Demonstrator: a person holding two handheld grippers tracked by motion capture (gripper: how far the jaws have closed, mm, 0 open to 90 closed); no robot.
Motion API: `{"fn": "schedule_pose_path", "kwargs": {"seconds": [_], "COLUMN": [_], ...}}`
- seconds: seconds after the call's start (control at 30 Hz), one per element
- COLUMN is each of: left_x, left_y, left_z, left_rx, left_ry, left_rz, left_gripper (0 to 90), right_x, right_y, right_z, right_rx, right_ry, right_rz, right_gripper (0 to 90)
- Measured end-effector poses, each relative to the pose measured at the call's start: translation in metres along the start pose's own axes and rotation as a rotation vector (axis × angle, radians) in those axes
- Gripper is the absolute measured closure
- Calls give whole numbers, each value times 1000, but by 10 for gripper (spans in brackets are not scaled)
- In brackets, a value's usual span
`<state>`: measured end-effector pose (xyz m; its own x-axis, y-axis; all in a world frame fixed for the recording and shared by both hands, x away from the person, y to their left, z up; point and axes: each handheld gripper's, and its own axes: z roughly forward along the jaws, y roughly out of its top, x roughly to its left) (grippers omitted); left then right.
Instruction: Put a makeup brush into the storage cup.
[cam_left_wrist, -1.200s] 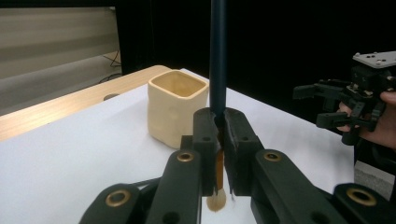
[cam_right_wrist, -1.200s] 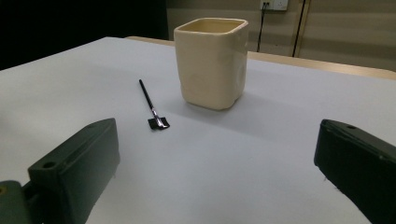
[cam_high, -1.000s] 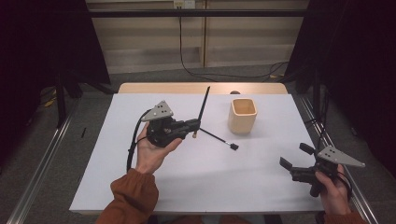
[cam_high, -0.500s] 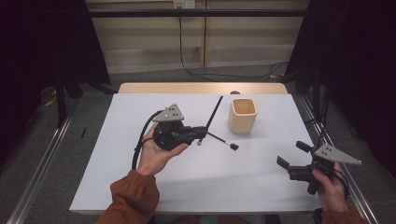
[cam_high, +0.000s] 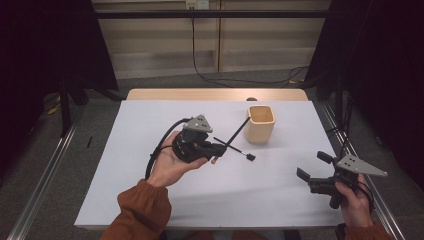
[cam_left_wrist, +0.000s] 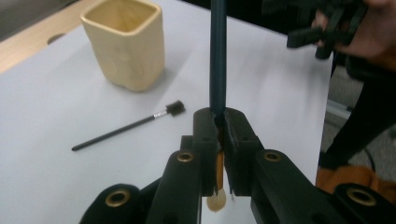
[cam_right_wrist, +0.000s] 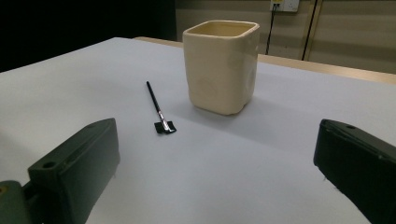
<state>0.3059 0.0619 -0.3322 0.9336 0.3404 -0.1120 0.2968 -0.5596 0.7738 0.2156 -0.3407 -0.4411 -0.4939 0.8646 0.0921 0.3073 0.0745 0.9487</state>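
My left gripper (cam_high: 219, 150) hovers over the middle of the white table (cam_high: 150, 200), shut on a long dark brush (cam_high: 236, 133). The brush's handle slants up toward a cream square cup (cam_high: 261, 123), and its end is near the cup's rim. In the left gripper view the jaws (cam_left_wrist: 217, 123) pinch the dark handle (cam_left_wrist: 217, 56), and a tan bristle tip (cam_left_wrist: 215, 201) hangs below them. A second, small black brush (cam_high: 235, 148) lies flat on the table in front of the cup. My right gripper (cam_high: 313, 166) is held at the table's right front, open and empty, aimed at the cup (cam_right_wrist: 222, 65).
The small brush (cam_right_wrist: 157, 106) lies left of the cup in the right gripper view, its flat head toward me. A tan board (cam_high: 215, 94) borders the table's far edge. Metal rails (cam_high: 45, 170) run along both sides. Cables (cam_high: 210, 80) lie on the floor behind.
My left gripper has moved right toward the cup, and the held brush has tipped from nearly upright to slanting at the cup's rim. The right gripper has drifted slightly left.
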Motion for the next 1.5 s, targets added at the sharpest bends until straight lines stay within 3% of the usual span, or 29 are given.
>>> {"fn": "schedule_pose_path", "kwargs": {"seconds": [0.07, 0.2, 0.4, 0.5, 0.63, 0.67, 0.87, 1.03, 1.27, 1.3, 1.37, 1.47, 1.5], "left_x": [-2, -3, -2, -2, 0, 1, 0, -3, 0, 2, 1, 3, 2], "left_y": [1, 2, 1, -2, -3, -6, -13, -15, -21, -22, -24, -25, -25], "left_z": [5, 9, 9, 16, 22, 26, 37, 43, 51, 52, 54, 54, 54], "left_rx": [53, 126, 172, 255, 302, 342, 448, 477, 504, 520, 530, 546, 544], "left_ry": [14, 13, 17, 22, 9, 7, -8, -34, -42, -51, -57, -59, -57], "left_rz": [41, 56, 20, 17, 9, -1, 12, 39, 27, 43, 25, 43, 29], "left_gripper": [845, 846, 845, 845, 845, 845, 844, 844, 843, 843, 844, 843, 843], "right_x": [0, 0, 0, 1, 1, 1, 1, 1, 2, 3, 3, 4, 4], "right_y": [0, 0, 0, 0, -1, -1, -1, -1, -1, -1, -1, -1, -1], "right_z": [0, 0, 0, 0, 0, 0, -1, -2, -2, -2, -2, -1, -1], "right_rx": [1, 2, 3, 3, 6, 4, 9, 8, 5, 5, 4, 5, 8], "right_ry": [1, 0, 1, 4, 10, 10, 11, 10, 21, 28, 36, 44, 45], "right_rz": [-1, -1, 4, 5, 5, 3, 7, 5, -7, -13, -15, -16, -23], "right_gripper": [0, 0, 0, 0, 0, 0, 0, 0, 0, 0, 0, 0, 0]}}
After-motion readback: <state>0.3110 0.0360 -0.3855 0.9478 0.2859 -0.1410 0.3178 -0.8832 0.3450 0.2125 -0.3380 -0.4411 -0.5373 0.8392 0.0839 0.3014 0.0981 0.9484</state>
